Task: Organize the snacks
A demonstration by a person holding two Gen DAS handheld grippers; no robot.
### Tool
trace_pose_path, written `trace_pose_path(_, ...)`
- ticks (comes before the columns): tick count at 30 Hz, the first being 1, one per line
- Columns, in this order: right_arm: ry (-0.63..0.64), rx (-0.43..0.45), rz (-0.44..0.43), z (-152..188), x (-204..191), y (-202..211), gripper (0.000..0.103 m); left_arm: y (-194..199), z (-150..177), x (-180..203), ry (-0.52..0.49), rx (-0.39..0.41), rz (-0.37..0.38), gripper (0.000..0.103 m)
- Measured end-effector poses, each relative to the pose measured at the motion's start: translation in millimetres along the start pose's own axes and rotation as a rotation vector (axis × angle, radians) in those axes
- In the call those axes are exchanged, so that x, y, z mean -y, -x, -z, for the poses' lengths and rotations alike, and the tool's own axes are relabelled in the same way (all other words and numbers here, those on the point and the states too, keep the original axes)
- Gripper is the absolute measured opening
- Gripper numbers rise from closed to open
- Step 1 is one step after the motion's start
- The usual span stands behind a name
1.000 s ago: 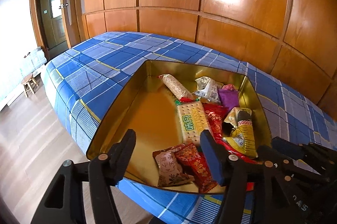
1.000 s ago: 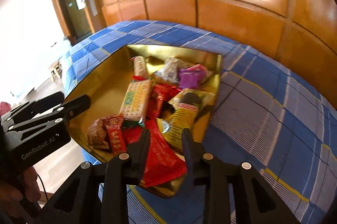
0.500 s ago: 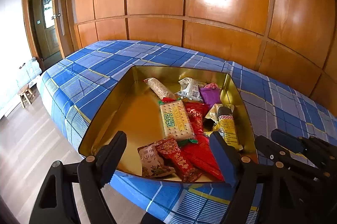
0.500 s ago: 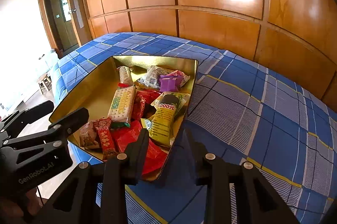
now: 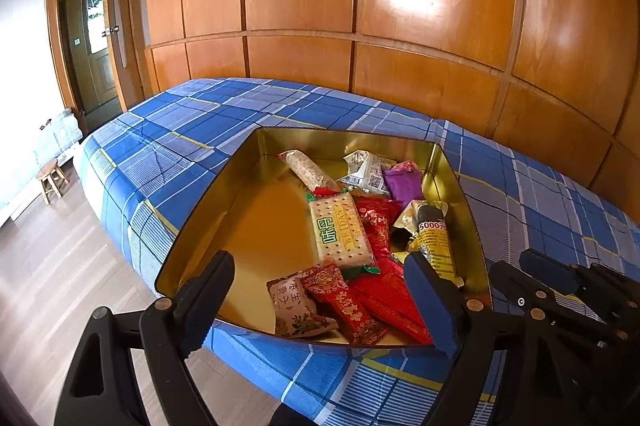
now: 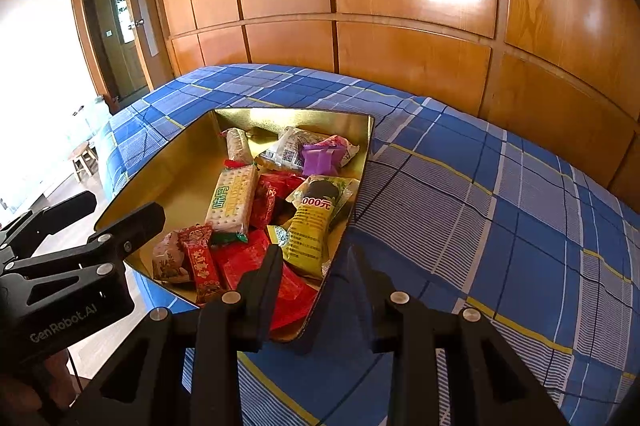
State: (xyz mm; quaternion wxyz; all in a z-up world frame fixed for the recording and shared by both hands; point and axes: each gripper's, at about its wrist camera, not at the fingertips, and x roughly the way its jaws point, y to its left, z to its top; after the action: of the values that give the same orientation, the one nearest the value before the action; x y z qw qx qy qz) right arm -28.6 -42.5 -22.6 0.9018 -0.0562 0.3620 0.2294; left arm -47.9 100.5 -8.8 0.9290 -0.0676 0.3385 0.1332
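A gold tin tray sits low and centre in the left wrist view, resting on a bed covered with a blue plaid sheet, and the snacks are gathered along its right half. A cracker pack with green lettering lies near the middle, with a long speckled bar above it toward the tray's far wall. To the upper right are a clear crinkled packet and a purple packet side by side. A yellow packet with a dark top lies along the right wall, and red wrappers are wedged between it and the crackers. At the tray's near edge lie a pale brown packet and a red patterned packet, touching each other. The left gripper hangs over this near edge with its jaws opening, wide apart, nothing pressed between them. In the right wrist view the right gripper stands at the tray's lower right corner, its jaws a small way apart and gripping nothing, one finger above the red wrappers and the other over the sheet. Behind the bed rises a wall of glossy wooden panels, with a doorway at upper left and a small stool on the floor at left.
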Motion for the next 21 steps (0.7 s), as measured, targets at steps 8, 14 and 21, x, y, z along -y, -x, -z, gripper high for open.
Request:
trace_pose_path(8, 0.002, 0.0, 0.001, 0.0, -1.0, -0.6, 0.034, -0.2, -0.1, -1.4, 0.003, -0.001, 0.0, 0.088)
trace_pose_path(14, 0.007, 0.0, 0.0, 0.6, -1.9, 0.0, 0.034, -0.3, -0.2, -1.7, 0.003, 0.001, 0.0, 0.088)
trace_pose_path(21, 0.013, 0.003, -0.003, 0.6, -1.7, 0.6, 0.034, 0.4, -0.2, -3.5, 0.005, 0.002, 0.0, 0.09)
